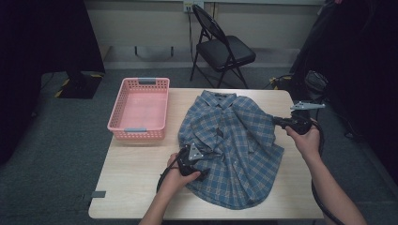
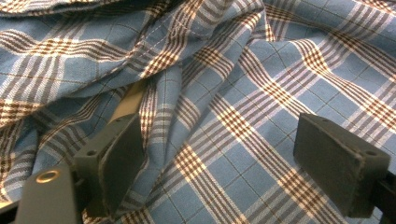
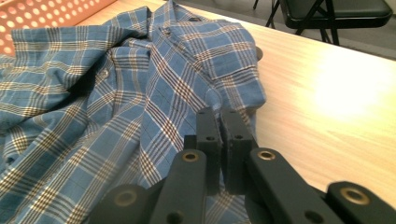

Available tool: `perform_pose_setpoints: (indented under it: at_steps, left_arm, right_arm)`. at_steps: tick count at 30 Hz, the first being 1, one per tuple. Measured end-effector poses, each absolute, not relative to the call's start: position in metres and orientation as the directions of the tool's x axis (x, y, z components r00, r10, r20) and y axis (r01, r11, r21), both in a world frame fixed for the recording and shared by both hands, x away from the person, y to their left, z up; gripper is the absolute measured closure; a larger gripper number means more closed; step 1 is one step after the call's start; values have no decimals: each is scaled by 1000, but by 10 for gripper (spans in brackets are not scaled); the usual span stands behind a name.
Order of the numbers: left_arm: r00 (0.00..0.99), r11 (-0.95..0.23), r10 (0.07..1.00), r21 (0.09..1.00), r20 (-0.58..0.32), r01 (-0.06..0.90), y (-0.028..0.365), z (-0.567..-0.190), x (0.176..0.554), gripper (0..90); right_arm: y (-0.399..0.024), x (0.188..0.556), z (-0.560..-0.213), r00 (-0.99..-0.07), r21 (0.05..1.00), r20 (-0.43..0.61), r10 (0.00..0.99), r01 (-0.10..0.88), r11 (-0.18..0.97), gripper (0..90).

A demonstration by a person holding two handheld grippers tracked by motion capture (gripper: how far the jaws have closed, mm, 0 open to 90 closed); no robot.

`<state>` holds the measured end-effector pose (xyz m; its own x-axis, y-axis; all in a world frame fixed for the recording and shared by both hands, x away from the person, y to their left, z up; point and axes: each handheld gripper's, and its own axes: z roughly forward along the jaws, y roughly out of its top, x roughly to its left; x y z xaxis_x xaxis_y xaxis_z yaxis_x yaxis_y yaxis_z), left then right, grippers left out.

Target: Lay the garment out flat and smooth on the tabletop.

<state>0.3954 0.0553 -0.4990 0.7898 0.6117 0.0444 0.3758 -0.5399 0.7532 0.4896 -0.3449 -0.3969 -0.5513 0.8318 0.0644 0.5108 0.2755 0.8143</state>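
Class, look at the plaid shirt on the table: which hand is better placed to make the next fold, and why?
Probably the right. Its tool is already shut on the shirt at its right edge, ready to pull cloth across. The left tool sits open over the shirt's front, gripping nothing.

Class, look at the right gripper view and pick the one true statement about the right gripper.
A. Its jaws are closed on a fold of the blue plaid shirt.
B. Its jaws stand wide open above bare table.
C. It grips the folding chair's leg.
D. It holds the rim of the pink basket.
A: in the right gripper view the right gripper has its jaws pressed together on the edge of the blue plaid shirt.
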Motion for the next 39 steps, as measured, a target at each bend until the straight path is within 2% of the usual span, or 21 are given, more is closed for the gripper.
perform_pose_setpoints:
  at_steps: [11, 28, 39]
  left_arm:
    - [790, -540, 612, 753, 44, 376, 55, -499, 396, 155]
    - [789, -538, 613, 753, 40, 380, 55, -499, 396, 152]
    - [789, -538, 613, 752, 38, 381, 55, -499, 397, 149]
  right_arm:
    - [-352, 499, -383, -538, 810, 37, 842, 510, 290, 878]
    - [-362, 505, -379, -527, 819, 46, 849, 506, 269, 877]
    - [-388, 509, -377, -498, 829, 53, 866, 505, 240, 877]
